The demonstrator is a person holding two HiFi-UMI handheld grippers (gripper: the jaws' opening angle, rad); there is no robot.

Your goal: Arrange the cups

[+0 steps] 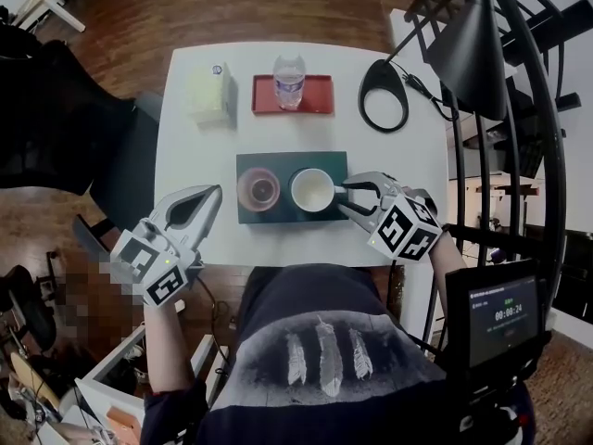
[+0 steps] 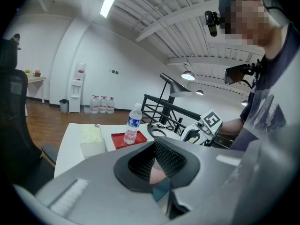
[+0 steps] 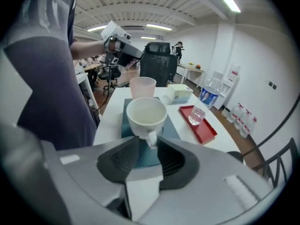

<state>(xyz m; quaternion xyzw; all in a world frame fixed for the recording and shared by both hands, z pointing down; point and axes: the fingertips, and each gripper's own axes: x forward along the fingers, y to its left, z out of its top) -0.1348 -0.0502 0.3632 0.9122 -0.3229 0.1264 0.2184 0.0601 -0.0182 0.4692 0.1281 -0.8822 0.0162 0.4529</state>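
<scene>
Cups on a dark mat, with both claws. The right claw (image 3: 149, 146) has its jaws a little apart astride the handle (image 3: 151, 138) of the white cup (image 1: 312, 190). The pads lie just beside the handle and no pressing shows, so the cup appears to rest on the mat (image 1: 278, 217) rather than hang in a grip. The handle points toward the right edge of the tabletop (image 1: 195, 156).

The pink cup (image 1: 258, 189) stands upright just beside the white cup, on its left-edge side. Both sit on the mat at mid-tabletop, nearer the near edge.

The left claw (image 1: 215, 193) is closed on nothing and is held over the near-left corner, apart from both cups.

Toward the far edge, a red tray (image 1: 320, 100) carries a water bottle (image 1: 289, 82). A pale box (image 1: 209, 93) lies beside the tray toward the far-left corner, and a black lamp base (image 1: 384, 95) lies toward the far-right corner.

Progress, as judged: both cups already stand in a row on the mat. What seems left is settling the white cup's handle and drawing the right claw clear. Whether the pink cup needs moving cannot be told.
</scene>
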